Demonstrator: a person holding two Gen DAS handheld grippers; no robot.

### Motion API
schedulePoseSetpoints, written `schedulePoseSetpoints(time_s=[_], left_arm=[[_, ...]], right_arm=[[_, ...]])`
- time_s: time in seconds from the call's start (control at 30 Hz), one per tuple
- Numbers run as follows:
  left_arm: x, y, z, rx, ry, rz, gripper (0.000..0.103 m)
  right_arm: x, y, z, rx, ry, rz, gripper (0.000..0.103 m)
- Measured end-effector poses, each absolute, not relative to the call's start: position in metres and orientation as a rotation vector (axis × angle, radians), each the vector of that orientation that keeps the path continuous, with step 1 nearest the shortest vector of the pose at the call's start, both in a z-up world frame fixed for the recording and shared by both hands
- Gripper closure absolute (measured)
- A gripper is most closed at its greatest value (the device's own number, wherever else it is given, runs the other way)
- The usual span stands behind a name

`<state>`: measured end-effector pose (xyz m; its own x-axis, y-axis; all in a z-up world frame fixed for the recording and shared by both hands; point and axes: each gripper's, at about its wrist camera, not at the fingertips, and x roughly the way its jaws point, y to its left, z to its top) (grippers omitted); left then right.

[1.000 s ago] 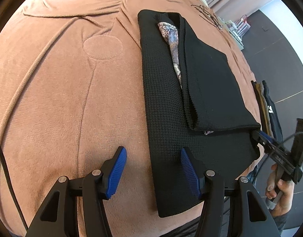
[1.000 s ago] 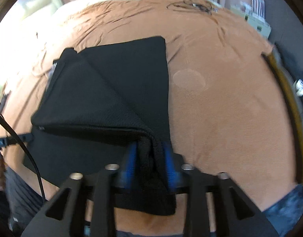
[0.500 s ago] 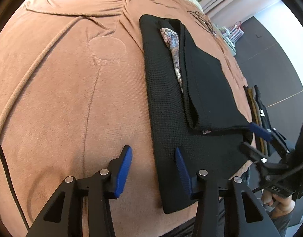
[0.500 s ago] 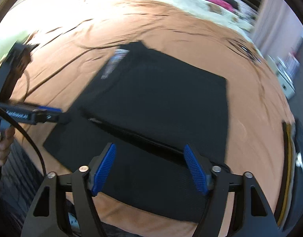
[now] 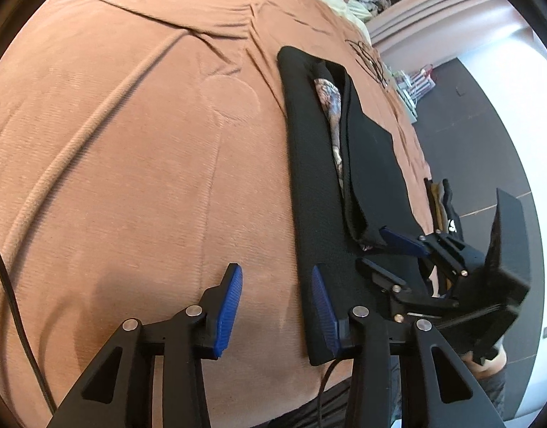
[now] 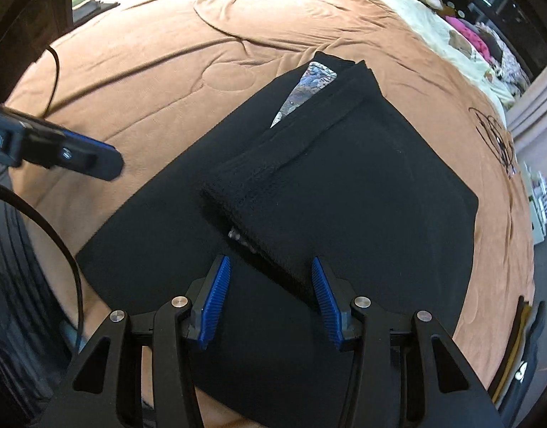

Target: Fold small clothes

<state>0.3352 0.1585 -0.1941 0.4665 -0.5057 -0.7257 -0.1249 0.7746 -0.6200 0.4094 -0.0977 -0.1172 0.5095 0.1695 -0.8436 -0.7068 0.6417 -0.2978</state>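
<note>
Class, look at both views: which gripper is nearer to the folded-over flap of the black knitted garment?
Right. The right gripper hovers at the near end of the folded-over flap, closing, not gripping. The left gripper straddles the black knitted garment's outer edge, also closing.

one black garment [image 6: 344, 185], one brown bedspread [image 5: 130, 142], two claws

Home bedroom. Wide bed [image 5: 130, 142] under rust-brown quilted blanket [image 6: 202, 53] with stitched circle pattern. Cream bedding [image 6: 433, 25] at far end, heap of pink and patterned clothes [image 6: 487, 42] on it. Pale pink curtain [image 5: 433, 21] beyond bed. Dark floor [image 5: 487, 125] alongside. Small rack [image 5: 419, 82] by curtain, contents too small to tell.
</note>
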Motion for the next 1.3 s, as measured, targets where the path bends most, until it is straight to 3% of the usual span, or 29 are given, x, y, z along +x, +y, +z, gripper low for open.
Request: schedulePoseSetpoints(time_s=[0.03,0.1,0.17,0.27,0.9,1.3], left_arm=[[0.336,0.159,-0.194,-0.677,1.077,-0.256,0.06],[0.336,0.161,-0.194,-0.682,1.077,-0.256,0.06],[0.338,0.161,-0.194,-0.685,1.077,-0.254,0.06],[0.34,0.16,-0.192,-0.682,1.077,-0.258,0.06],[0.373,0.148,-0.172,-0.659,1.072,-0.244,0.06],[0.401,0.129,-0.166,-0.605,1.105,-0.209,0.06]], right_arm=[[0.411,-0.095,-0.118,-0.703,0.88,0.578,0.058],[0.41,-0.089,-0.118,-0.723,0.866,0.579,0.069],[0.41,-0.081,-0.119,-0.748,0.849,0.577,0.086],[0.408,-0.08,-0.115,-0.761,0.835,0.569,0.096],[0.46,-0.148,-0.061,-0.473,0.733,0.478,0.098],[0.532,-0.215,-0.066,-0.259,0.745,0.403,0.098]])
